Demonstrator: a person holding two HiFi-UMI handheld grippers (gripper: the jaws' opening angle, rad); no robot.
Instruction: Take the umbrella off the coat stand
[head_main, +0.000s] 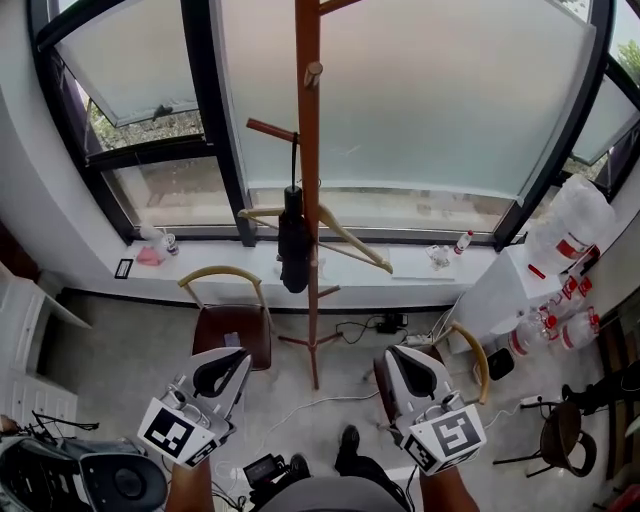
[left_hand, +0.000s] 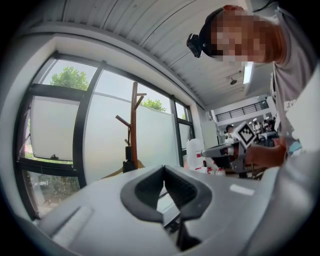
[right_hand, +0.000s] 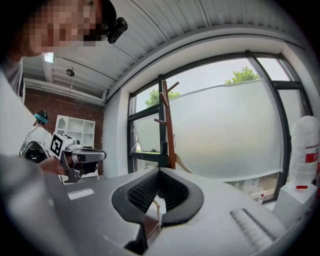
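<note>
Both of my grippers are closed and empty: the left gripper (head_main: 222, 374) and the right gripper (head_main: 414, 378) each have their jaws meeting at the tips with nothing between them.

The umbrella (head_main: 293, 243) hangs well ahead of them and roughly between the lines they point along, against the pole of the coat stand (head_main: 308, 90). It is folded, black and compact, and hangs by a thin cord from a short peg (head_main: 272, 129).

I judge it light, with soft fabric over a stiff core, and free to swing on that cord. I would open one gripper, close it around the upper part of the bundle, then lift and draw the cord off the peg's free end.

Only the head view shows the cord and peg. In the left gripper view the umbrella (left_hand: 129, 165) is a small dark shape, and each gripper view shows the other gripper off to one side.
</note>
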